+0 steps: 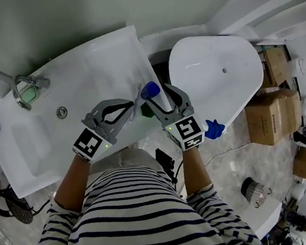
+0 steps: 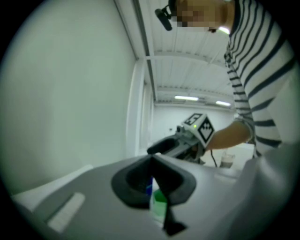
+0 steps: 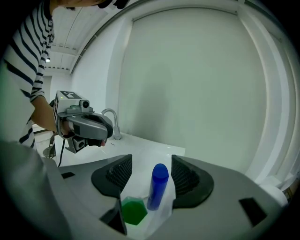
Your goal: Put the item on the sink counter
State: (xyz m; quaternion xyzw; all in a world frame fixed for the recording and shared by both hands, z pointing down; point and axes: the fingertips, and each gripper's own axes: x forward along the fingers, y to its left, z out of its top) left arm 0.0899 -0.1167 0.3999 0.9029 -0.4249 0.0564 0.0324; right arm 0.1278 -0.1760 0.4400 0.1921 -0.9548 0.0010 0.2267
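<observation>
The item is a clear pouch (image 1: 142,98) with a blue-capped tube (image 3: 158,185) and a green hexagonal piece (image 3: 133,211) inside. It hangs just above the right end of the white sink counter (image 1: 93,69). My right gripper (image 3: 152,173) straddles the tube with its jaws open and a gap on each side. In the head view the right gripper (image 1: 157,97) comes in from the right. My left gripper (image 1: 134,105) meets the pouch from the left. Its tips (image 2: 151,161) are closed together on the pouch's edge (image 2: 158,204).
A chrome faucet (image 1: 26,87) and the basin drain (image 1: 61,112) sit toward the counter's left end. A white oval tub (image 1: 218,72) stands right of the counter. Cardboard boxes (image 1: 276,113) and a blue cloth (image 1: 215,128) lie on the floor at right.
</observation>
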